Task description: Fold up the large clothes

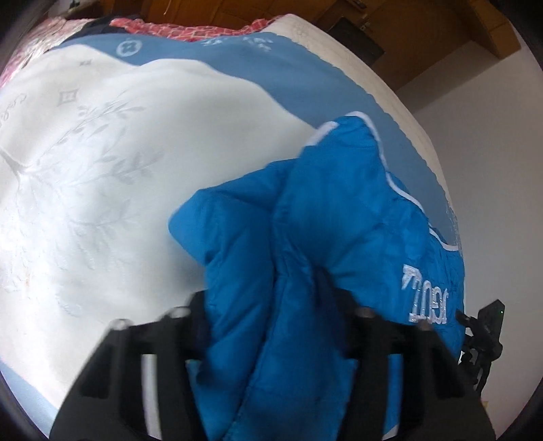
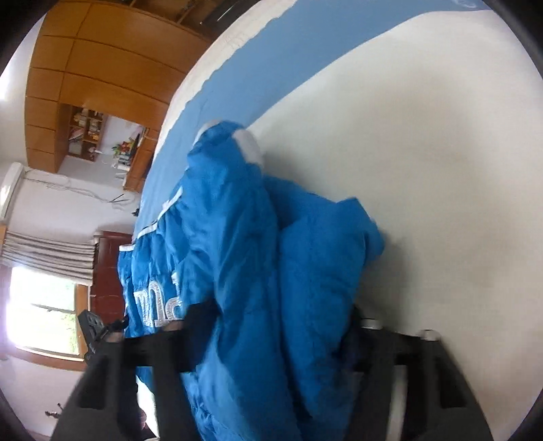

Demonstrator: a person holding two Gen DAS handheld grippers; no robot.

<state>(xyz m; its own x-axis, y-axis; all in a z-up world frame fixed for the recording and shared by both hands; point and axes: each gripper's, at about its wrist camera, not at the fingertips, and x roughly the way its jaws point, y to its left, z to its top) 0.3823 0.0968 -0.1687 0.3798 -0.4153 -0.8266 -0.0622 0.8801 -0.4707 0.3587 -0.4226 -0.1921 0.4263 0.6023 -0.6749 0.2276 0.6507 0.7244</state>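
A bright blue padded jacket with white piping and silver lettering hangs bunched above the bed. My left gripper is shut on a thick fold of it; the fabric hides the fingertips. In the right wrist view the same jacket fills the middle, a white cuff at its top. My right gripper is shut on another fold of it, its fingertips buried in fabric. The other gripper shows as a small black shape at the right edge of the left wrist view and at the left of the right wrist view.
The bed has a white embroidered cover with a blue border. A red patterned cloth lies at its far end. Wooden cabinets, a shelf niche and a window line the room.
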